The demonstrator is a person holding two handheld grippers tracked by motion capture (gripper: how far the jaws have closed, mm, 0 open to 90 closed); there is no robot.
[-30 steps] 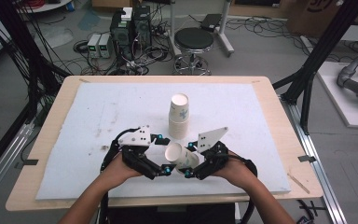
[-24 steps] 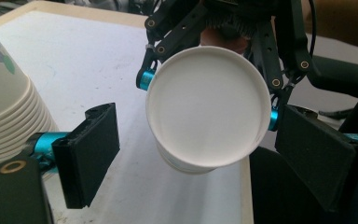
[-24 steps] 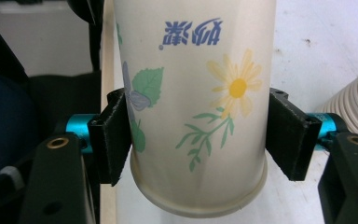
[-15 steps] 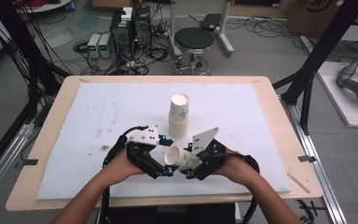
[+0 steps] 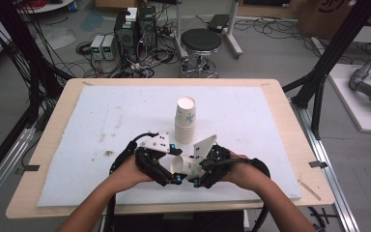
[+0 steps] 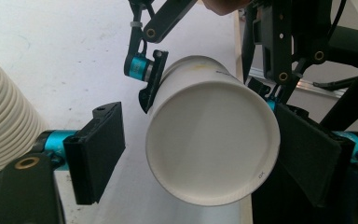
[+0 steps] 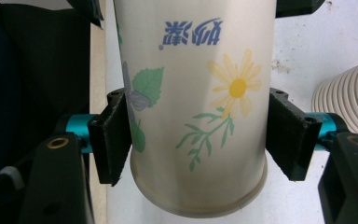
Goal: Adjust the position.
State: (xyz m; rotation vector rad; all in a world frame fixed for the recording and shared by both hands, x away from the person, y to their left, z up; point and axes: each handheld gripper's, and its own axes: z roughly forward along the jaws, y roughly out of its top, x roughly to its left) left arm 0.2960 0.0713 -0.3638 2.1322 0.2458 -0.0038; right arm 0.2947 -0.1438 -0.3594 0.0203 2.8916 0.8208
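Note:
A white paper cup [image 5: 178, 164] with a flower print lies sideways in the air near the table's front middle. My right gripper [image 7: 200, 140] is shut on the cup [image 7: 196, 93], one pad on each side near its rim. In the left gripper view the cup's base [image 6: 212, 140] faces the camera. My left gripper [image 6: 203, 154] stands open around that base, and its left pad [image 6: 98, 149] is clear of the cup. In the high view the left gripper [image 5: 171, 176] and right gripper [image 5: 195, 179] meet at the cup. A stack of paper cups [image 5: 186, 121] stands upright just behind them.
A white foam mat [image 5: 101, 121] covers the wooden table [image 5: 53, 96]. The ribbed stack of cups [image 6: 4, 116] is close beside the left gripper, and the same stack [image 7: 349, 98] is at the right gripper's right. The front edge of the table [image 5: 174, 208] runs just below the hands.
Both hands have drawn a little closer together and slightly toward the front edge, the cup moving with them. The stack has not moved.

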